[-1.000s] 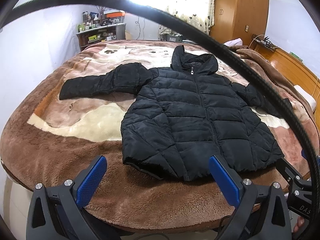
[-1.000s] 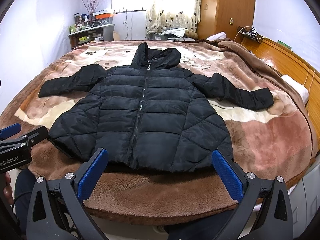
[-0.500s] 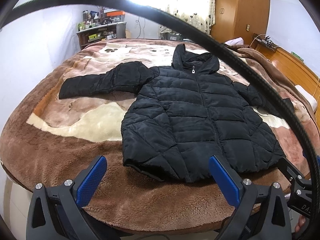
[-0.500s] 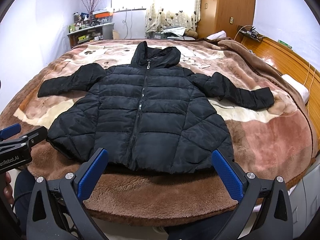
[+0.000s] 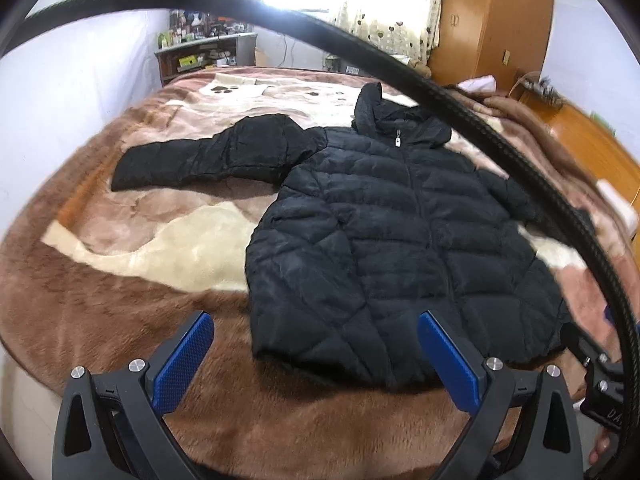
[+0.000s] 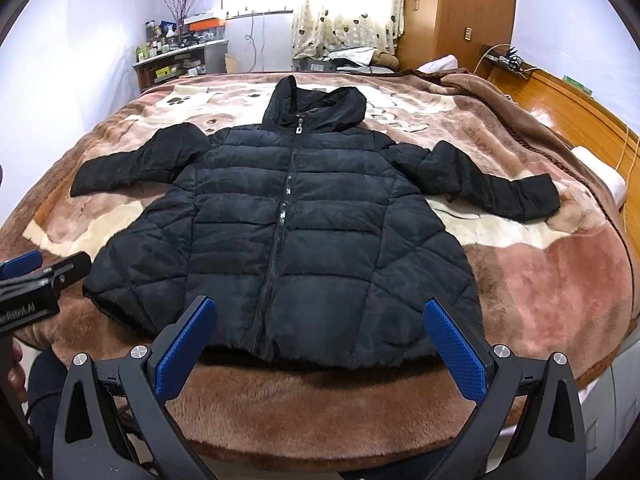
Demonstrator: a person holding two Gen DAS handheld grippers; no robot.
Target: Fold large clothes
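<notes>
On the brown plush blanket that covers the bed, a black puffer jacket lies flat, front up, zipped, hood pointing toward the far window, its hem near the bed's front edge.

Going left to right: the left sleeve stretches out sideways over the blanket. The left gripper hovers above the hem's left corner, its blue pads spread wide and holding nothing. The zipper runs down the middle of the jacket. The right gripper hangs over the middle of the hem, its fingers also spread apart and empty. Farther right, the right sleeve angles out toward the wooden headboard side.

No fold looks started, so the step in hand is probably the first grasp. To do it well, each sleeve would likely be taken near the cuff and laid across the chest, pinching through both padded layers so the slippery shell does not slide out. The thick filling will tend to spring back, so pressing each fold flat should help.

Partial lettering shows on the left gripper's body in the right wrist view, mirrored, reading roughly "nRobot.AI"; other letters on the gripper at the left view's edge are too cut off to read.
</notes>
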